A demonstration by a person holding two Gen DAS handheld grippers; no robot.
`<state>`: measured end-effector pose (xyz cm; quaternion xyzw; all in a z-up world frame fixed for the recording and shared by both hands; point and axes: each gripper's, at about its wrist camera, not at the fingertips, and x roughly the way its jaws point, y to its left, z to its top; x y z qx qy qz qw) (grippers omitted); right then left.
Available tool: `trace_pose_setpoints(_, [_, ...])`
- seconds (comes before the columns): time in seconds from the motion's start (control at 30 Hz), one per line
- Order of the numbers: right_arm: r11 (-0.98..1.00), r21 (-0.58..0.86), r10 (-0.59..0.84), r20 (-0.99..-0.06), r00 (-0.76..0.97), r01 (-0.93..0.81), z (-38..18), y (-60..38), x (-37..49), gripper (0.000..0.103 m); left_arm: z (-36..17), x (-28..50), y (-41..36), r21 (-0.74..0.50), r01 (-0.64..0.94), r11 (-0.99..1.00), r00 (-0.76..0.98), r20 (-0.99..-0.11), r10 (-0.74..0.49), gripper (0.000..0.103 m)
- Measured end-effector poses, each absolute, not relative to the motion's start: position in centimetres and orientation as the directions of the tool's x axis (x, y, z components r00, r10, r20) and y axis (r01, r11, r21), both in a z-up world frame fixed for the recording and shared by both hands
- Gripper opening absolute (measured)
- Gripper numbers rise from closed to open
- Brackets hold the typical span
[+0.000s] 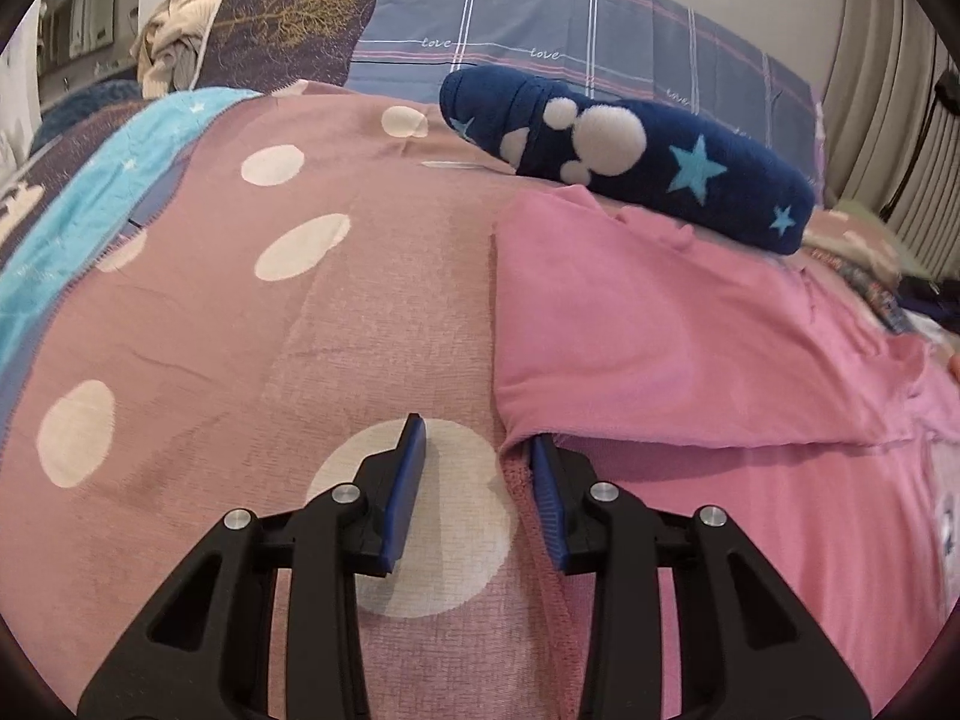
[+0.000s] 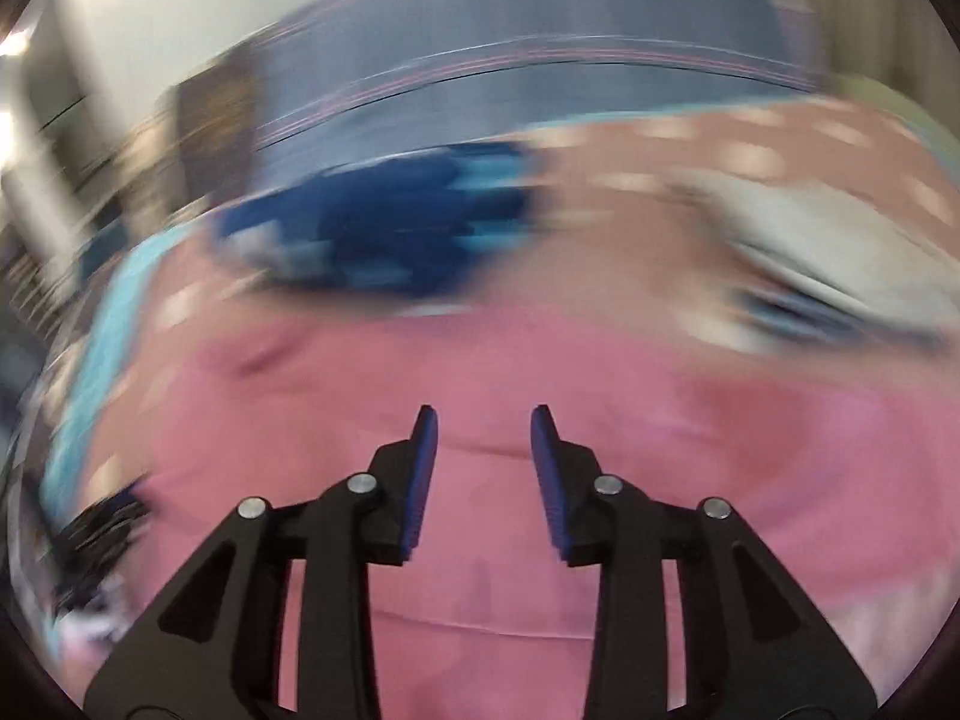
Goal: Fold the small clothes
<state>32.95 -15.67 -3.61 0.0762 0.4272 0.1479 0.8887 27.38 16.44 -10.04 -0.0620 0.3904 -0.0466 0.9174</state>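
Taking the pink garment (image 1: 690, 324) as my landmark, I go from left to right in my left wrist view. Far to its left, a turquoise strip (image 1: 78, 222) edges the dusty-pink polka-dot blanket (image 1: 252, 360) that covers the bed. Behind that, beyond the blanket's far edge, a heap of pale clothes (image 1: 174, 42) lies beside a dark pillow with a gold tree print (image 1: 288, 12), and a blue plaid pillow with the word "love" (image 1: 570, 30) sits further right.

My left gripper (image 1: 477, 447) hovers at the garment's near left corner with its jaws partly spread. The left pad stands over a white dot of the blanket; the right pad (image 1: 549, 498) sits just under the folded corner, touching the cloth edge, but nothing is pinched between the pads.

The pink garment lies flat on the blanket, its upper layer folded over so a straight fold edge runs rightward from that corner. At its far edge rests a folded navy fleece piece with white paw shapes and light-blue stars (image 1: 630, 156), touching the pink cloth.

In my right wrist view, heavily blurred, my right gripper (image 2: 483, 420) hangs over the middle of the pink garment (image 2: 750, 480), jaws parted and empty. The navy piece (image 2: 372, 228) shows as a smear beyond the garment's far left.
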Motion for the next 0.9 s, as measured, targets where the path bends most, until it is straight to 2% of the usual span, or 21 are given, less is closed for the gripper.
trace_pose_setpoints(0.1, [0.897,0.256,0.418,-0.756,0.505,-0.36,-2.6,-7.9,36.1,0.034,-10.0,27.3,16.5,-0.198,0.073,0.978,0.693,-0.694,-0.192,0.036])
trace_pose_setpoints(0.23, [0.854,0.224,0.431,-0.81,0.398,-0.47,-3.1,1.8,40.3,0.039,-9.7,26.9,15.4,-0.207,0.15,0.967,0.696,-0.672,-0.253,0.032])
trace_pose_setpoints(0.33, [0.847,0.139,0.35,-0.872,0.342,-0.512,-5.0,8.3,43.2,0.04,-9.6,26.8,14.3,-0.166,0.18,0.97,0.692,-0.679,-0.245,0.032])
trace_pose_setpoints(0.4, [0.851,0.075,0.281,-0.902,0.328,-0.52,-6.1,11.1,44.8,0.046,-9.8,27.1,14.0,-0.153,0.176,0.972,0.68,-0.695,-0.232,0.032])
trace_pose_setpoints(0.43, [0.85,0.029,0.227,-0.921,0.316,-0.526,-7.0,12.6,45.4,0.052,-9.9,27.2,14.1,-0.16,0.175,0.971,0.675,-0.699,-0.237,0.032])
trace_pose_setpoints(0.53, [0.837,-0.041,0.15,-0.942,0.301,-0.546,-8.6,14.6,46.3,0.053,-10.0,27.3,15.0,-0.214,0.171,0.962,0.668,-0.693,-0.273,0.032])
trace_pose_setpoints(0.57, [0.832,-0.047,0.137,-0.948,0.287,-0.553,-9.2,15.1,46.5,0.051,-10.1,27.4,15.3,-0.231,0.164,0.959,0.666,-0.691,-0.281,0.032])
trace_pose_setpoints(0.6, [0.826,-0.045,0.134,-0.952,0.273,-0.562,-9.5,15.2,46.4,0.041,-10.2,27.5,15.7,-0.253,0.154,0.955,0.664,-0.689,-0.29,0.027])
trace_pose_setpoints(0.63, [0.814,-0.069,0.116,-0.953,0.278,-0.577,-9.8,15.7,46.3,0.006,-10.3,27.5,16.1,-0.27,0.141,0.952,0.665,-0.687,-0.293,0.022])
trace_pose_setpoints(0.67, [0.806,-0.091,0.114,-0.946,0.304,-0.584,-9.6,16.0,46.0,0.005,-10.4,27.5,16.7,-0.299,0.119,0.947,0.668,-0.682,-0.3,0.007])
trace_pose_setpoints(0.8, [0.709,0.158,0.485,-0.816,0.313,-0.688,-6.1,15.2,44.3,0.003,-10.3,27.0,18.3,-0.381,0.085,0.921,0.693,-0.641,-0.329,0.007])
trace_pose_setpoints(0.83, [0.702,0.186,0.522,-0.792,0.318,-0.688,-6.0,14.8,44.4,0.004,-10.2,26.8,18.3,-0.384,0.087,0.919,0.697,-0.636,-0.332,0.007])
trace_pose_setpoints(0.9, [0.737,0.181,0.49,-0.807,0.329,-0.652,-6.7,14.4,45.0,0.016,-10.3,27.0,18.1,-0.377,0.083,0.922,0.687,-0.648,-0.327,0.007])
